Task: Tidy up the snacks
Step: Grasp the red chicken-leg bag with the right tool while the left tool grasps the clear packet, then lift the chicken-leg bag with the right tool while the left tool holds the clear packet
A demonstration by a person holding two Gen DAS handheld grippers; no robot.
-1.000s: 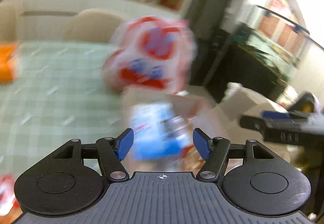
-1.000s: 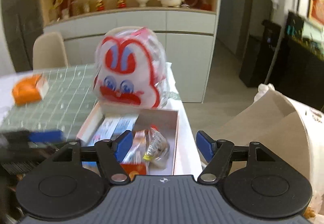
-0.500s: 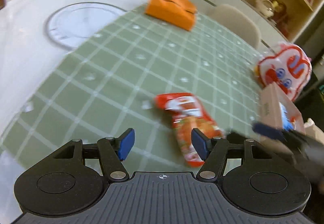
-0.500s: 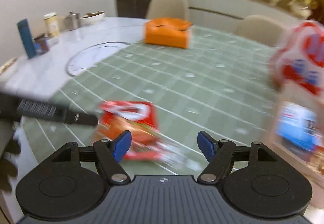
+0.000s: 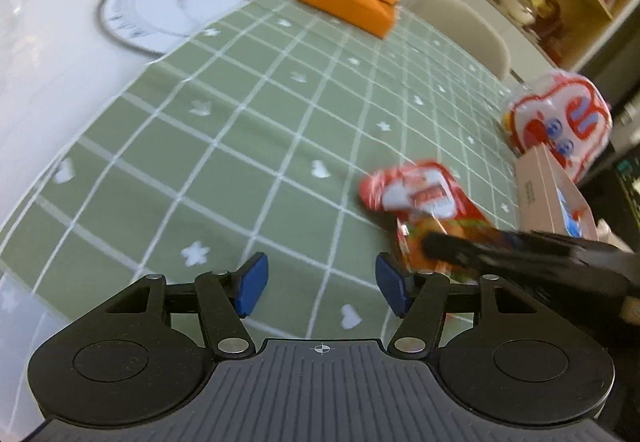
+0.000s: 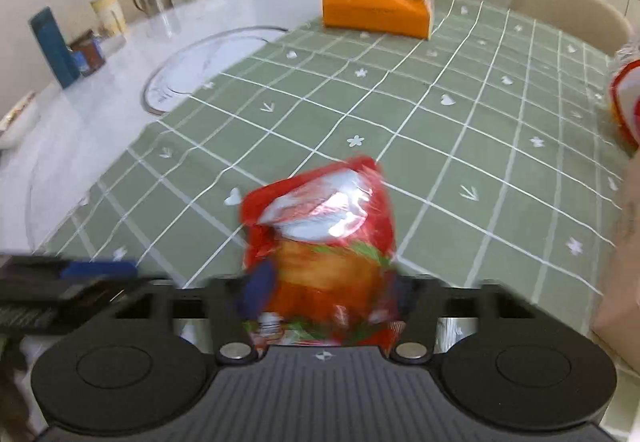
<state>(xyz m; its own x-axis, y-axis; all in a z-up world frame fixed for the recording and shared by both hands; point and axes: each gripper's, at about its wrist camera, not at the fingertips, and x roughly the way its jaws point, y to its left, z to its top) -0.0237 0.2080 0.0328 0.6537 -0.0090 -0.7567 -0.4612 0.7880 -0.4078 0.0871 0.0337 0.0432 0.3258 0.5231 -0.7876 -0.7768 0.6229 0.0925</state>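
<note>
Now both cameras look down on the green checked tablecloth (image 6: 460, 130) of the white marble counter (image 6: 120, 90), where a second ago they faced the cardboard storage box (image 5: 548, 198) with snacks in it and the clear rabbit-faced plastic bag (image 5: 560, 130) behind it. The move has taken both tools from the box to the one loose snack on the cloth, a shiny red crisp packet (image 6: 324, 226), so the job has gone from stowing to fetching the next item. The right hand-held gripper (image 6: 324, 294) has just been closing: half a second ago its blue pads stood wide with the packet ahead of them, and now the packet's lower end lies between the narrowed jaws. The pads look pressed against its sides, though blur makes the contact hard to confirm; I judge it a fresh grasp with the packet not yet lifted. In the left wrist view the same packet (image 5: 424, 202) lies on the cloth near the box, with the right tool's dark finger across its lower half. The left hand-held gripper (image 5: 320, 286) has narrowed only a little; its jaws stand wide over bare cloth and hold nothing. An orange folded paper box (image 6: 376, 2) sits well apart at the far edge of the cloth, beside the round inset glass disc (image 6: 192, 62).
</note>
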